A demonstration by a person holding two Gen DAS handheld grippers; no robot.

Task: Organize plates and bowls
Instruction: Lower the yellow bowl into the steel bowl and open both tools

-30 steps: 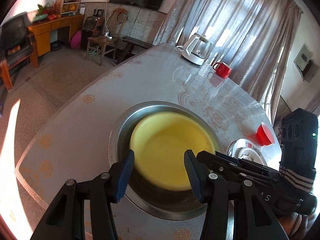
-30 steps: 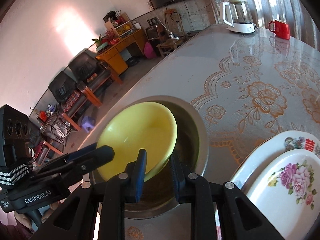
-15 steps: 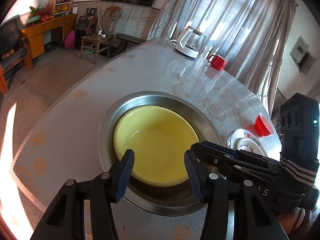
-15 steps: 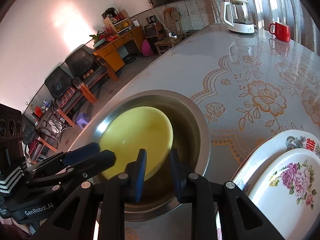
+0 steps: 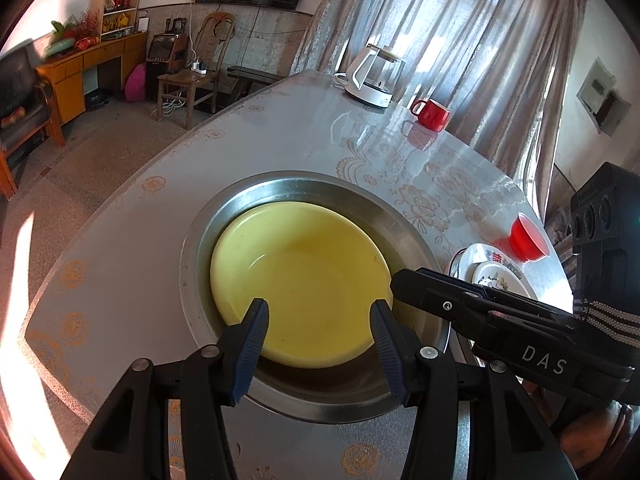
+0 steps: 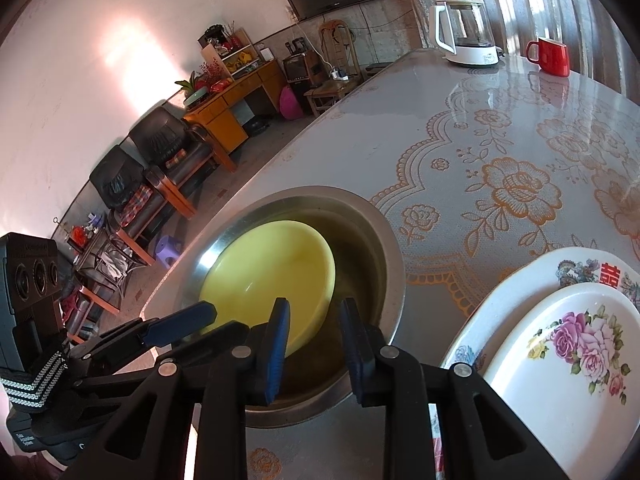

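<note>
At the left, left gripper (image 5: pixel 319 306), jaws standing apart over the near rim of the yellow bowl (image 5: pixel 304 268), pressing on nothing. Found nested in the steel basin (image 5: pixel 404 224) at the near left of the table (image 6: pixel 480 120), lying closer to the basin's left wall. Looks light and stiff, smooth and probably slippery; best pinched across the thin rim on the right side, where it stands clear of the basin wall. Further right, right gripper (image 6: pixel 315 305), jaws a narrow gap apart just beside that rim, clamping nothing. Far right, glazed and breakable: small flowered plate (image 6: pixel 560 360) resting on the large plate (image 6: pixel 520 276). Counted: one yellow bowl, one basin, two plates, one small red bowl (image 5: pixel 526 236), one red mug (image 5: pixel 431 115), one kettle (image 5: pixel 372 80).
</note>
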